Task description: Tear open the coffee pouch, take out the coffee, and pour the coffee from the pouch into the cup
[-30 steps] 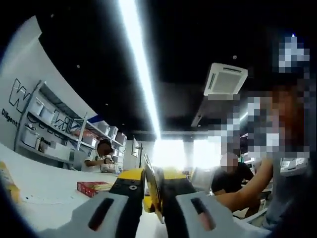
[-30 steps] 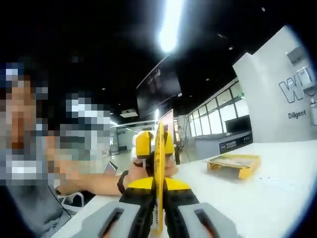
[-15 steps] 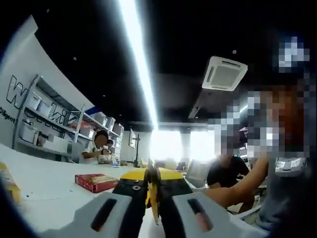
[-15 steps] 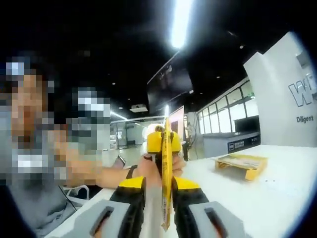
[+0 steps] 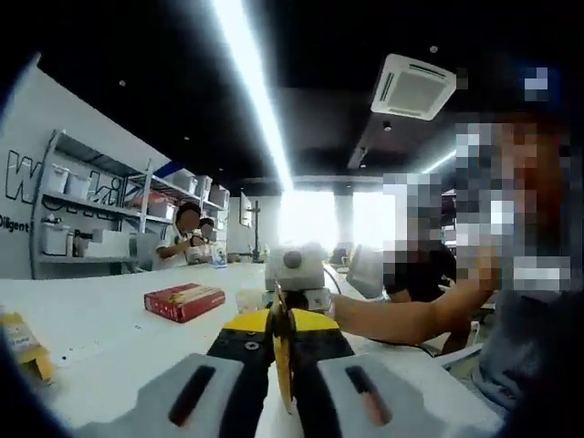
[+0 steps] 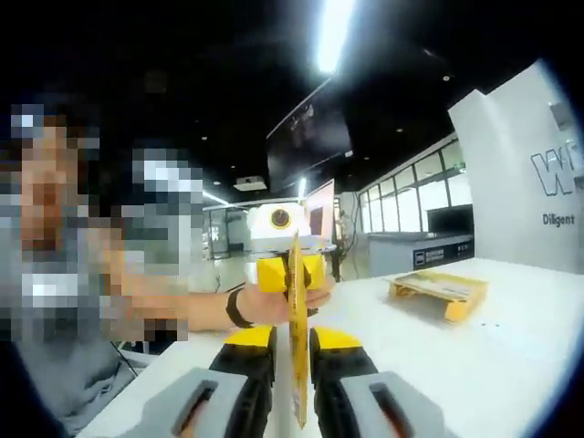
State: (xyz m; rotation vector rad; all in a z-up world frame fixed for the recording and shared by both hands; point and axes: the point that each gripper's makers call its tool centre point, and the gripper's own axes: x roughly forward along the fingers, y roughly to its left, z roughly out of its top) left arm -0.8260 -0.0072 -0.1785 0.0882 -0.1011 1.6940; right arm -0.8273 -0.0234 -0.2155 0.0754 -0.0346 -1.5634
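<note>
- Left tongs (image 5: pixel 282 351): seen in the left gripper view with the yellow-tipped jaws closed on the coffee pouch (image 5: pixel 282 360), which is presented edge-on as a thin yellow strip between them.
- Right tongs (image 6: pixel 294 351): seen in the right gripper view, likewise clamped on the same coffee pouch (image 6: pixel 297 338); the pouch stands upright and edge-on, rising above the jaw tips.
- The pouch is held above the white worktop (image 5: pixel 109 338), between the two facing tongs.
- The opposite tongs are seen just beyond the pouch in each view: the right tongs (image 5: pixel 294 294) in the left gripper view, the left tongs (image 6: pixel 287 272) in the right gripper view.
- A hand (image 6: pixel 274 306) with a dark wristband (image 6: pixel 234 308) is wrapped around the left tongs.
- A red box (image 5: pixel 183 301) lies flat on the worktop, well apart from the pouch.
- A yellow carton (image 6: pixel 436 294) lies on the worktop (image 6: pixel 493 365) to the right in the right gripper view.
- A shelf rack (image 5: pixel 100 214) with storage bins stands against the far wall.
- Whether the pouch is torn cannot be told.
</note>
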